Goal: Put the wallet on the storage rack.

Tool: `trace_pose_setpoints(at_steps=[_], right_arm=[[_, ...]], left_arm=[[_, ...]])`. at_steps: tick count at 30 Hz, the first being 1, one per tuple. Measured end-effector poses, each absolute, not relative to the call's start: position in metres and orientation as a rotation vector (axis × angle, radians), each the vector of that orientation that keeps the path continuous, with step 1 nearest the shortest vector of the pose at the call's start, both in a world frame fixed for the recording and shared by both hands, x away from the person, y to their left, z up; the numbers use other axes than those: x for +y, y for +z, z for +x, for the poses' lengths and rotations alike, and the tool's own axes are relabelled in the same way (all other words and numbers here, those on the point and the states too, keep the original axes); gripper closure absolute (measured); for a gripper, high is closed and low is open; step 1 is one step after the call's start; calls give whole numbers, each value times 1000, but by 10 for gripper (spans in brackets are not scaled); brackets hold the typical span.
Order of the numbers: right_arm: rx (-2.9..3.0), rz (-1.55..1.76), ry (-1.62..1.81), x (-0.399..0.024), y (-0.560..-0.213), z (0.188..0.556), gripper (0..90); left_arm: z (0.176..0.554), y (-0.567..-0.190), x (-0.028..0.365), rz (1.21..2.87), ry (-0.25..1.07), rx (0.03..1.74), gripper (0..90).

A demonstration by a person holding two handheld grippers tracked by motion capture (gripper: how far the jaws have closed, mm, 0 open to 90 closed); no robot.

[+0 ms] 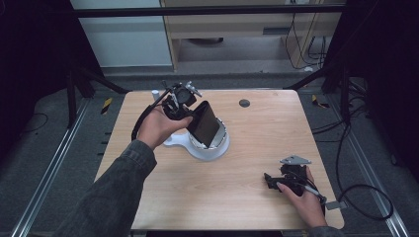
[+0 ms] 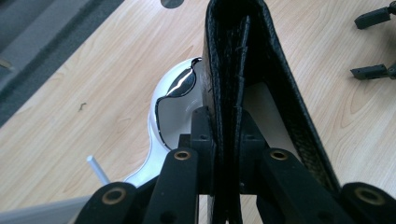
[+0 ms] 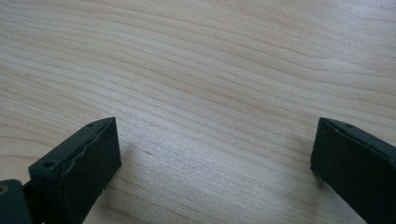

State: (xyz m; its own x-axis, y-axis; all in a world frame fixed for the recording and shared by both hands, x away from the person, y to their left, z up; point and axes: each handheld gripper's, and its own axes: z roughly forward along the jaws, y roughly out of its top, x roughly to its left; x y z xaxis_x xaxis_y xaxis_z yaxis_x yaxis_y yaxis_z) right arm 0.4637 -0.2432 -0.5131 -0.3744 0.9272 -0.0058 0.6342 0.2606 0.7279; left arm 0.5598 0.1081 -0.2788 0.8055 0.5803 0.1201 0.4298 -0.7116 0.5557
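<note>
the left hand-held gripper [image 1: 190,116] is clamped on a black wallet [image 1: 205,123], tilted over the white bowl [image 1: 210,148] mid-table; the right hand-held gripper [image 1: 271,181] rests apart near the right front corner.

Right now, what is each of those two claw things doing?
Left gripper: shut on the flat black leather wallet, held over the white dish.
Right gripper: open, empty, low over the wooden table.

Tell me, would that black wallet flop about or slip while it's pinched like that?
Probably not much. The black wallet looks like grained leather, folded double, so it likely bends somewhat but holds its flat shape; above the white bowl it stands out straight from the left gripper. The grainy surface should resist slipping. It seems light for its size.
</note>
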Motion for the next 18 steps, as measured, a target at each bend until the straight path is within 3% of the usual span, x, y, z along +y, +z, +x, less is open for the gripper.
trace_pose_setpoints(at_steps=[18], right_arm=[[2103, 1418, 903, -243, -513, 463, 18]], left_arm=[[580, -300, 91, 2502, 307, 757, 806]])
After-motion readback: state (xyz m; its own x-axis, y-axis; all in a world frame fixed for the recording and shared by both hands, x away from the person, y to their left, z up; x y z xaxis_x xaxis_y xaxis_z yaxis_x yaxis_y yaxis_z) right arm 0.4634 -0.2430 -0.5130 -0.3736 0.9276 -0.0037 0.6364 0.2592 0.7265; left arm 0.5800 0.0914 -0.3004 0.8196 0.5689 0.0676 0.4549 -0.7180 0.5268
